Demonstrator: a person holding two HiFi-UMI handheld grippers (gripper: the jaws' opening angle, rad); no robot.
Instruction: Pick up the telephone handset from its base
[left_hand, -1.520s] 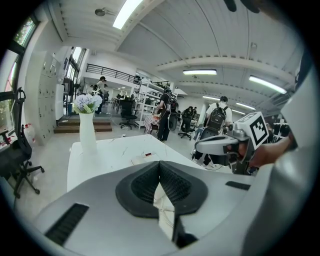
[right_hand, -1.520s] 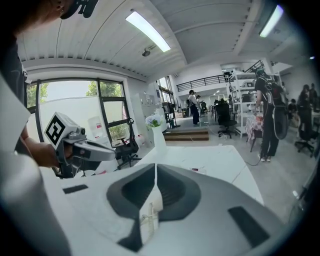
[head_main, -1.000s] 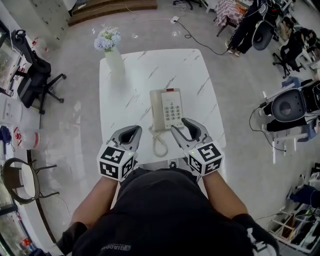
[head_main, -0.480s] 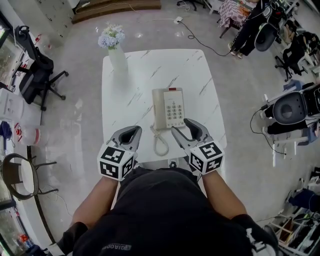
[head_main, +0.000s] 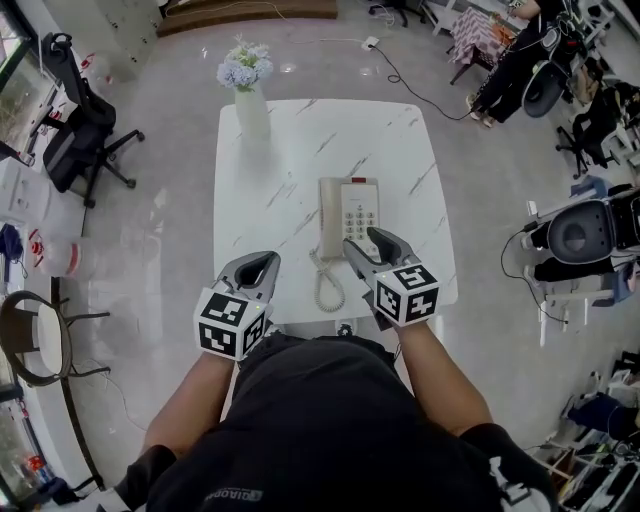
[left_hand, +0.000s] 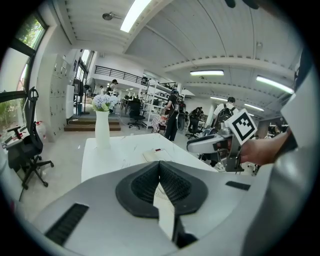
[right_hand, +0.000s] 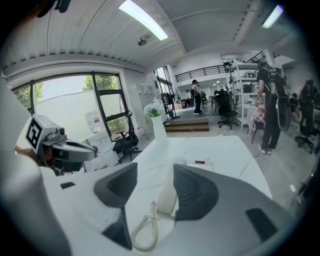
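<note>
Head view: handset (head_main: 330, 216) lies on its base (head_main: 360, 214) on the bench (head_main: 260, 185), right tongs (head_main: 367, 244) at its near end. Left gripper view: left tongs (left_hand: 160, 167) pressed together, empty. Right gripper view: right tongs have just been opening, spread with the handset end between, no pinch; likely light, stiff, slick, take it mid-shaft

Head view steeply down over table (head_main: 300, 140); gripper views low, close, facing vase (left_hand: 102, 129); all share telephone (head_main: 348, 215).

Open workshop-like office: swivel chair (head_main: 68, 145), shelving racks (left_hand: 156, 98), ceiling strip lights (left_hand: 206, 73).
</note>
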